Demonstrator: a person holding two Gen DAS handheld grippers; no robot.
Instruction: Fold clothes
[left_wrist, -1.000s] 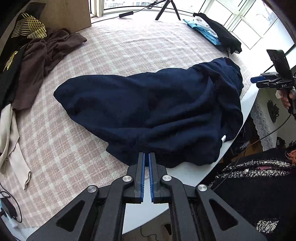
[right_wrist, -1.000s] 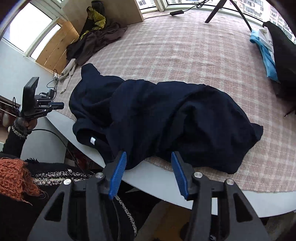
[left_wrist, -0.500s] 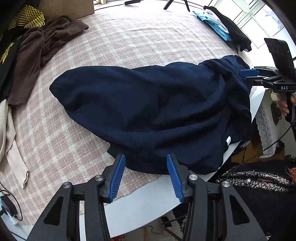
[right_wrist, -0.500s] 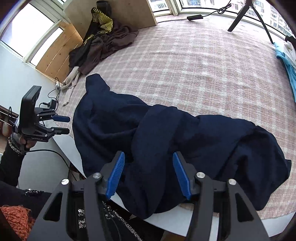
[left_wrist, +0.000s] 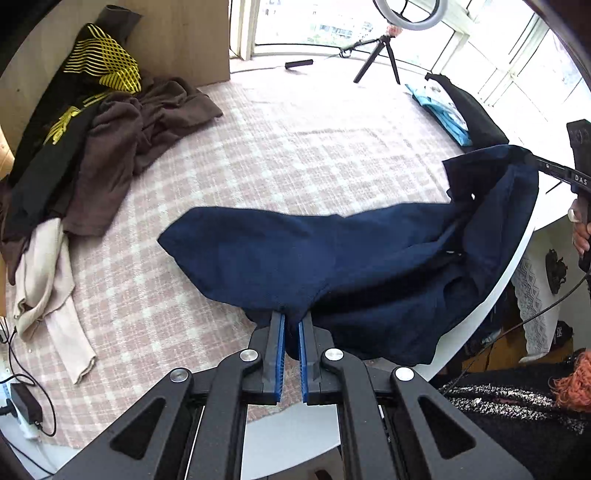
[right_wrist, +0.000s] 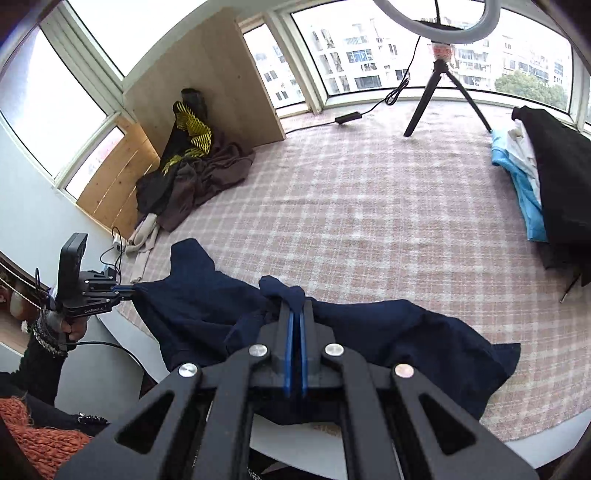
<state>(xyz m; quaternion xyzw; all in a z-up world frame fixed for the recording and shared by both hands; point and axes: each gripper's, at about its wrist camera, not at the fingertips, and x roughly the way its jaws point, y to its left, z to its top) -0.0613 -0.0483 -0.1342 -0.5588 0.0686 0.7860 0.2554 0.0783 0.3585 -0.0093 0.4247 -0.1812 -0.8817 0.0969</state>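
Both tongs had been standing apart half a second earlier, poised at the near hem of the navy sweater (left_wrist: 332, 258); now each was clamped on a pinch of its cloth. The left tongs (left_wrist: 291, 325) bit the hem at 6 o'clock in the left wrist view, blue pads (left_wrist: 281, 354) nearly meeting around the fabric. The right tongs (right_wrist: 295, 321) gripped a bunched fold at the centre of the right wrist view, and showed at 3 o'clock in the left view, with cloth hanging from them above the tabletop (left_wrist: 295, 432) edge. The sweater had lain slumped flat on the pink checked cloth (left_wrist: 295, 147); now its near side was raised and drawn taut between the two grips, the far sleeve trailing toward 9 o'clock. This looked like the opening pickup: the garment could next be spread out flat before any fold was made
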